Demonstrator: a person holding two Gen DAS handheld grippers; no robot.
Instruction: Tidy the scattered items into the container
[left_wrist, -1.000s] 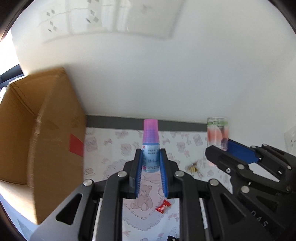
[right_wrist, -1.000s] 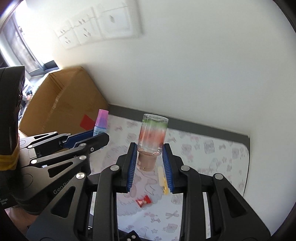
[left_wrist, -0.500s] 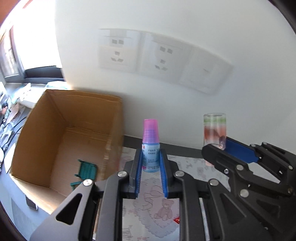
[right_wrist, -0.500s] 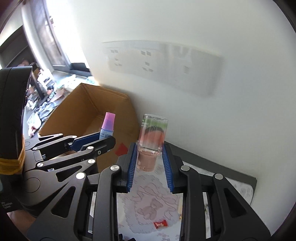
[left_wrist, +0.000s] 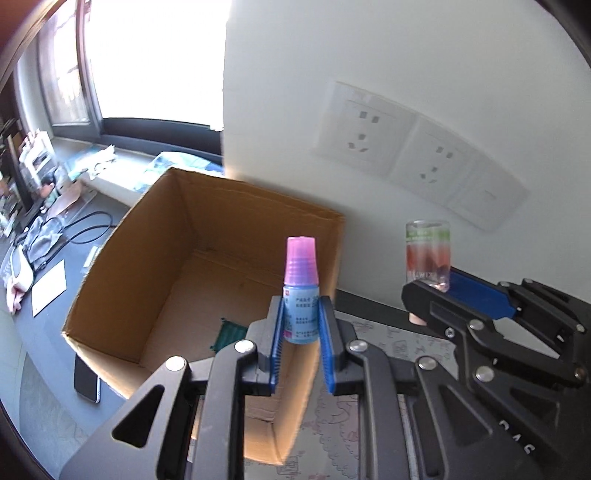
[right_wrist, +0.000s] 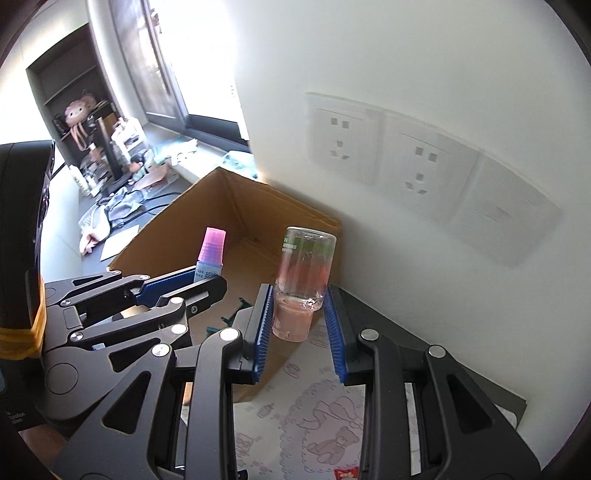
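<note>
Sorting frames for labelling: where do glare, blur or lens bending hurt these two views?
Left wrist view: the window is blown out white; the wall sockets look soft and bowed by the fisheye. Right wrist view: window glare again, sockets smeared; the clear bottle stays fairly sharp.

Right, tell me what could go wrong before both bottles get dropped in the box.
The clear bottle is held cap-down by its narrow neck in the right gripper, so it could pivot or slip out.

That bottle sits near the cardboard box's right wall, so it might land outside on the mat.

The left gripper with the small blue bottle is close alongside; the two grippers could bump.
</note>
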